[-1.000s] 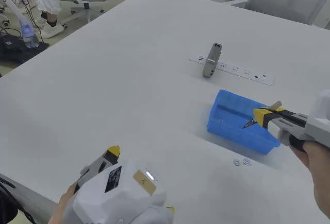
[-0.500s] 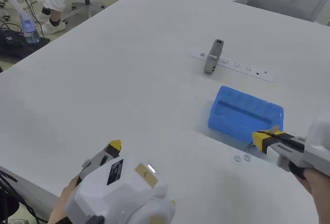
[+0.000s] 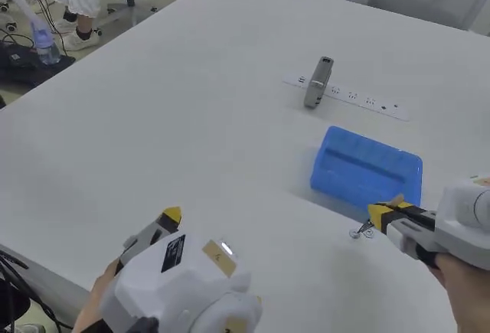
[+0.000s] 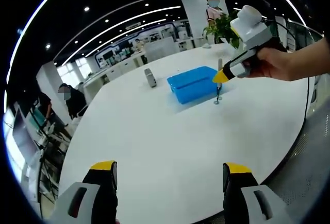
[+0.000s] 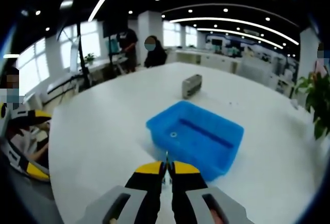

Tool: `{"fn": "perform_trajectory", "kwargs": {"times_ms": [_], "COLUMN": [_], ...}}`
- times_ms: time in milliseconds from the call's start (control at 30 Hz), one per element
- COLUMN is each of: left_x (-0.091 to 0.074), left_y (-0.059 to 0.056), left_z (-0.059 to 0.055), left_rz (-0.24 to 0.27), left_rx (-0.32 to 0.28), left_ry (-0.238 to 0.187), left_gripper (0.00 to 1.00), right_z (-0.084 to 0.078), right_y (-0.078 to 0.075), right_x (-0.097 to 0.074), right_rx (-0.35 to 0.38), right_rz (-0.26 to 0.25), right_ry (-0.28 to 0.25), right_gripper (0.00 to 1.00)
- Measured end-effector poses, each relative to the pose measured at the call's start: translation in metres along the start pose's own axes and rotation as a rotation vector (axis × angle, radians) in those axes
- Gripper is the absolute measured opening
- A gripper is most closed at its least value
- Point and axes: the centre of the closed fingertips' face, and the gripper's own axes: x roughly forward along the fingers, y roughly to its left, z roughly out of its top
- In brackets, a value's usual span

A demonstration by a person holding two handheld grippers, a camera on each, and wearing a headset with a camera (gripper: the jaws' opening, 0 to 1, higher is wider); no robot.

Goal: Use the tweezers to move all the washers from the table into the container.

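White table [image 3: 191,103]: right hand-held gripper [image 3: 380,212] clamped on tweezers [image 3: 367,227], tips at washers [image 3: 357,233] beside blue container [image 3: 366,168]; left hand-held gripper [image 4: 167,170] jaws apart.

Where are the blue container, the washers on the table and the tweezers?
blue container [image 3: 364,166], head view, on its bare floor.
washers [image 3: 354,233], head view, on the left washer of the pair.
tweezers [image 4: 218,93], left gripper view, on the thin shaft.
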Motion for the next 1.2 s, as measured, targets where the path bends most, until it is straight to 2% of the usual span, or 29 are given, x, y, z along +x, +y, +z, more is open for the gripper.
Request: {"fn": "perform_trajectory", "kwargs": {"times_ms": [133,167,267,400,633,733,800,900,933,1067,1200], "left_x": [0.000,0.000,0.000,0.000,0.001,0.001,0.001,0.001,0.001,0.001,0.001], "left_y": [0.000,0.000,-0.001,-0.001,-0.001,-0.001,-0.001,-0.001,-0.001,-0.001,0.000], "left_z": [0.000,-0.001,-0.001,0.000,-0.002,-0.002,-0.002,-0.002,-0.002,-0.002,-0.003], "left_rz": [-0.001,-0.002,-0.003,-0.003,-0.004,-0.002,-0.001,0.000,-0.001,0.000,0.001], "left_rx": [0.003,0.003,0.005,0.004,0.008,0.009,0.008,0.009,0.010,0.011,0.013], "left_ry": [0.003,0.003,0.005,0.002,0.007,0.008,0.009,0.010,0.010,0.011,0.013], "left_gripper": [0.86,0.86,0.86,0.86,0.86,0.86,0.86,0.86,0.86,0.85,0.85], "right_z": [-0.003,-0.002,0.000,-0.001,-0.001,-0.002,-0.004,-0.012,-0.012,-0.021,-0.020], "right_y": [-0.002,-0.003,-0.003,0.000,0.000,0.001,0.003,0.005,0.005,0.006,0.007], "right_x": [0.004,0.004,0.002,0.002,0.003,0.002,0.001,0.004,0.001,0.003,0.003], "right_rx": [-0.002,-0.003,0.032,0.040,0.034,0.077,0.072,0.058,0.054,0.055,0.060], "right_rz": [-0.009,-0.011,-0.014,-0.011,-0.013,-0.005,-0.010,-0.010,-0.013,-0.013,-0.015], "right_ry": [0.003,-0.010,-0.014,-0.012,-0.017,-0.020,-0.021,0.012,0.000,0.029,0.032], "right_gripper": [0.02,0.02,0.02,0.02,0.02,0.03,0.02,0.02,0.02,0.02,0.02]}}
